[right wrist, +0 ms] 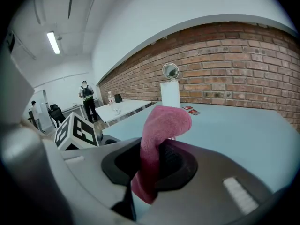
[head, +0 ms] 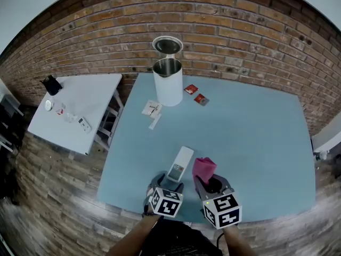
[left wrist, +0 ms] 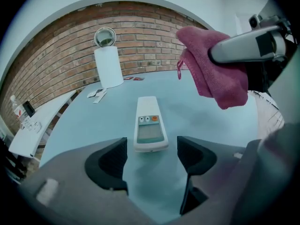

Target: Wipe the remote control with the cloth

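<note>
The remote control (left wrist: 149, 123) is smooth white plastic. The cloth (left wrist: 211, 69) is soft and fuzzy. The table (head: 250, 137) is smooth and matt — the wall (head: 240, 31) behind is rough brick. The tin (head: 167, 67) has a shiny metal rim.

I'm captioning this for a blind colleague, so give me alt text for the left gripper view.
A white remote control lies flat on a blue table, just ahead of the left gripper's open, empty jaws. At upper right, the right gripper holds a pink cloth above the table, with a brick wall behind.
</note>
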